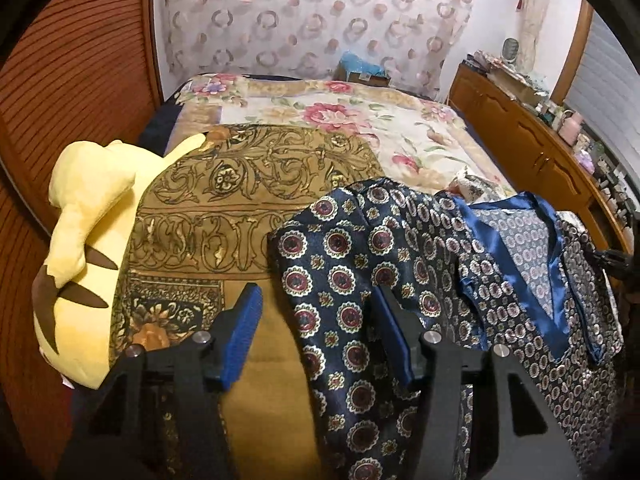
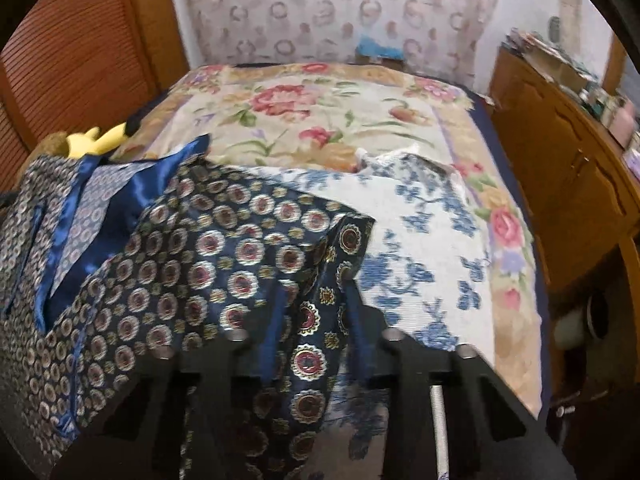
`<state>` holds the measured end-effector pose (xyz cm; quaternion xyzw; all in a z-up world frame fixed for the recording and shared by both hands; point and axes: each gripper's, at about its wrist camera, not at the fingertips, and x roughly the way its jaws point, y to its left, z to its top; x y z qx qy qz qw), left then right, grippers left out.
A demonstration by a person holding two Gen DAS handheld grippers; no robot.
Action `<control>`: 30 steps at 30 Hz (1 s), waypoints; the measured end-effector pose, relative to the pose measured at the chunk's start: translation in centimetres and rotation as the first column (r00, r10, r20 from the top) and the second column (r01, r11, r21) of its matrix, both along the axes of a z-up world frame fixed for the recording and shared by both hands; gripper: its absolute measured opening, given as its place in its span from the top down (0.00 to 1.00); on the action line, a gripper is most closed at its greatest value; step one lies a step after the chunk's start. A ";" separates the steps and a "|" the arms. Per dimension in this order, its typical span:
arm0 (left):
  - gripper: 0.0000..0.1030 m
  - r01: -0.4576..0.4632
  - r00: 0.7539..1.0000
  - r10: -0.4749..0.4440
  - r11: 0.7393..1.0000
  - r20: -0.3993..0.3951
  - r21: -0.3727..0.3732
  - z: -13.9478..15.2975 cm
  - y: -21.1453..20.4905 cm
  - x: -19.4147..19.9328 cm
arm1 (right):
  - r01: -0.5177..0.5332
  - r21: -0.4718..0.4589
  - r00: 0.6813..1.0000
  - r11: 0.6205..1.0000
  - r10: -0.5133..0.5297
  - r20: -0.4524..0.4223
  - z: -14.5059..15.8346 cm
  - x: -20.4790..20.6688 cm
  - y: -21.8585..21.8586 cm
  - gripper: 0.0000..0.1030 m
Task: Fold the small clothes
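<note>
Right hand-held gripper (image 2: 316, 300) is clenching a sleeve of the shirt (image 2: 224, 248) (navy, medallion print); left hand-held gripper (image 1: 320, 320) is hanging released over the other sleeve on the bed (image 2: 320, 120).

Left gripper (image 1: 320, 320): tilted downward, blue pads half apart, straddling the edge of the navy patterned garment (image 1: 344, 264), not visibly pressing it. Right gripper (image 2: 316, 300): tilted downward, fingers pinched on that garment's raised fold.

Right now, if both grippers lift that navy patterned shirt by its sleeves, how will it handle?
The navy patterned shirt will probably sag: its right sleeve already drapes limply between the right gripper fingers. Its sheen suggests slippery satin, so it may slide. It looks thin and light.
</note>
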<state>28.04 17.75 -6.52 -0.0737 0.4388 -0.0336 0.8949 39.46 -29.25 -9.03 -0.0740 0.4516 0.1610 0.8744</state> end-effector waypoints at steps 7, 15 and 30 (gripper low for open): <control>1.00 0.032 0.997 -0.032 0.999 0.064 -0.007 2.6 -0.6 -0.9 | -0.061 0.020 0.997 0.998 0.060 0.042 1.3 -1.2 1.2 0.99; 1.00 0.011 0.981 -0.023 0.998 0.195 0.063 8.2 -2.2 -0.3 | -0.055 0.037 0.977 0.998 0.046 0.211 7.6 -2.1 1.2 0.99; 1.00 -0.066 0.936 0.023 0.992 0.351 0.111 15.2 -0.7 3.9 | 0.091 -0.090 0.930 0.992 -0.052 0.364 16.2 3.5 0.7 1.00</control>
